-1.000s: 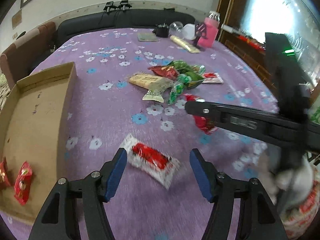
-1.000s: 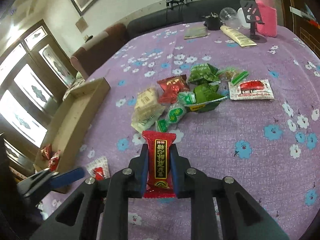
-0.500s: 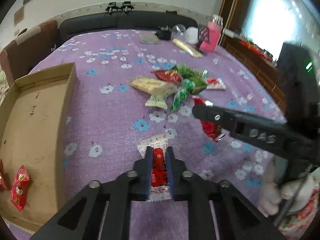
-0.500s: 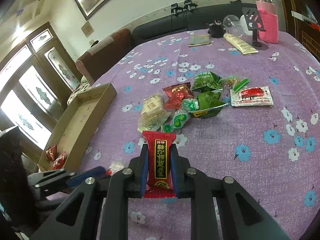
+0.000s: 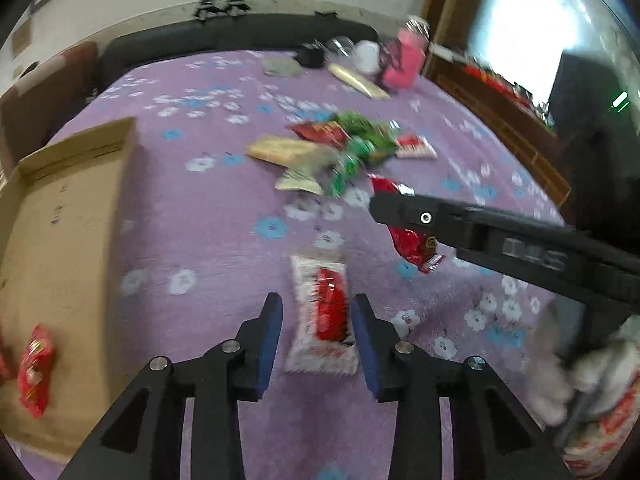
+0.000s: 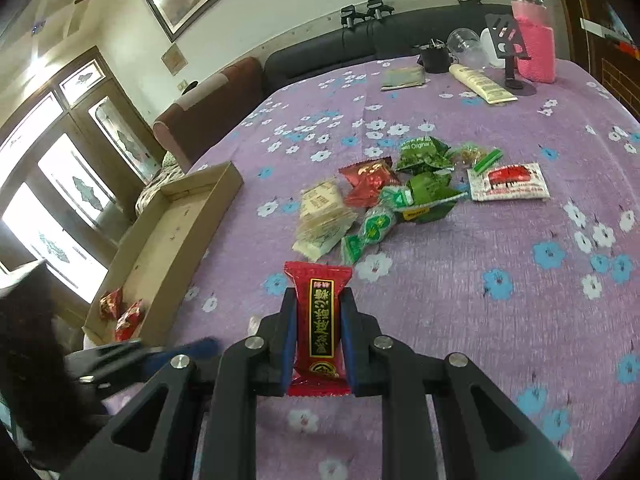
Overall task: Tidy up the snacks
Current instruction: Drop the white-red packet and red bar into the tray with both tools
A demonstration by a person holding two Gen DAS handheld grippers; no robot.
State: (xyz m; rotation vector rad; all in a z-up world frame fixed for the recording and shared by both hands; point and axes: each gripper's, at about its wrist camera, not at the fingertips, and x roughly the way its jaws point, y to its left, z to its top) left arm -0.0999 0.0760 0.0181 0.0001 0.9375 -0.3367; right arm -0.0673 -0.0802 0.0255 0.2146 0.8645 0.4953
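Observation:
My left gripper (image 5: 318, 332) is open, its blue pads either side of a white packet with a red centre (image 5: 322, 312) that lies on the purple cloth. My right gripper (image 6: 319, 334) is shut on a red bar-shaped snack (image 6: 320, 320) and holds it above the cloth; it shows in the left wrist view too (image 5: 408, 232). A pile of snacks (image 6: 384, 196) lies mid-table, also in the left wrist view (image 5: 336, 152). A cardboard tray (image 6: 176, 232) at the left holds two red snacks (image 6: 122, 312).
A pink bottle (image 6: 534, 32), a phone stand (image 6: 510, 56), a cream tube (image 6: 482, 84), a clear cup (image 6: 464, 42) and a flat packet (image 6: 402, 78) stand at the table's far edge. A sofa (image 6: 320, 60) lies beyond.
My left gripper was shut on the white packet half a second ago and has opened; the packet now lies between the pads. My right gripper still holds the red snack, raised slightly.

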